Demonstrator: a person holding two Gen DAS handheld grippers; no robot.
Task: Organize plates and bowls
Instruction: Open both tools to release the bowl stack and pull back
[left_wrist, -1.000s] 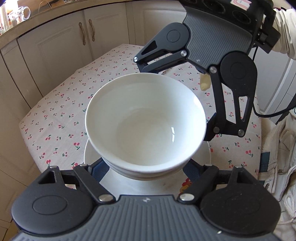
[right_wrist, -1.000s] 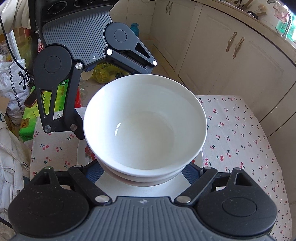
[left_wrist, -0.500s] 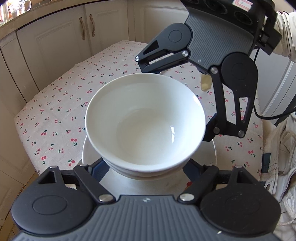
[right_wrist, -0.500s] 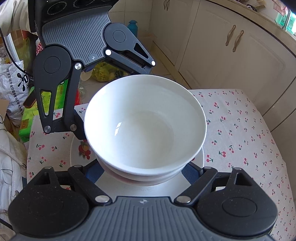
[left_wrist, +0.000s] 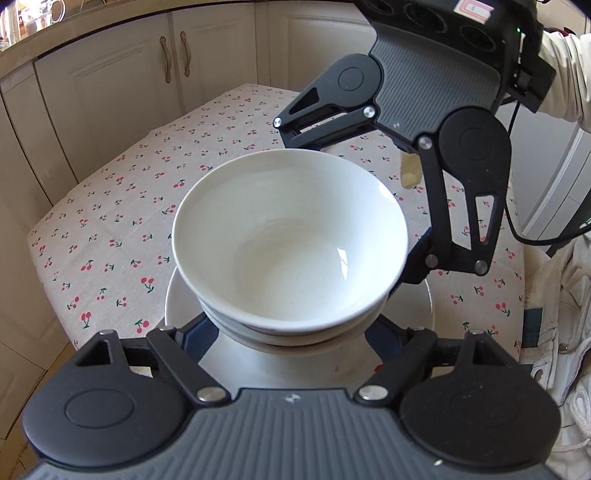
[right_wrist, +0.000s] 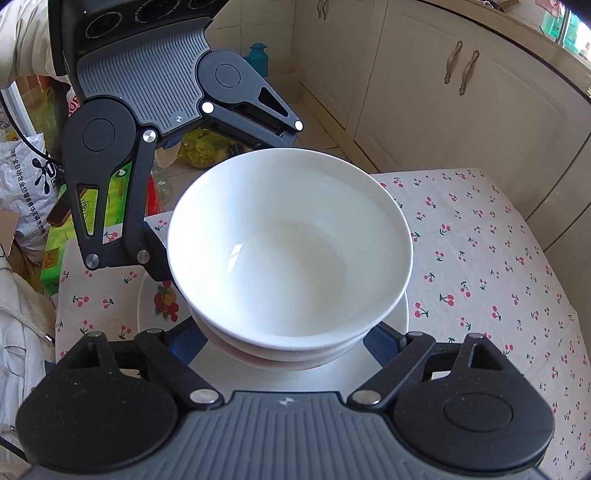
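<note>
1. Since a second ago, the cherry-print cloth has slid under both cameras, while the bowls have kept their place in each view. In the right wrist view, more of the plate's left rim now shows, along with its fruit picture.
2. A white, deep, round ceramic bowl (left_wrist: 291, 254) sits nested in a second white bowl (left_wrist: 295, 338), of which only a rim band is seen.
3. The stack stands on a white, flat, round plate (left_wrist: 410, 306), over the near part of the surface covered in cherry-print cloth (left_wrist: 122, 206).
4. The left tongs (left_wrist: 288, 332) are spread wide, with blue pads (left_wrist: 190, 334) on either side of the lower bowl, low by the plate. Whether they press on it, I cannot tell.
5. The right tongs (right_wrist: 282, 339) face them from across the stack, equally wide, with blue pads on either side of the lower bowl.
6. Cream cabinet doors (left_wrist: 122, 92) with curved handles stand beyond the surface's far edge.
7. A green carton (right_wrist: 55, 254) and a teal bottle (right_wrist: 257, 55) are on the floor off the left side in the right wrist view.
</note>
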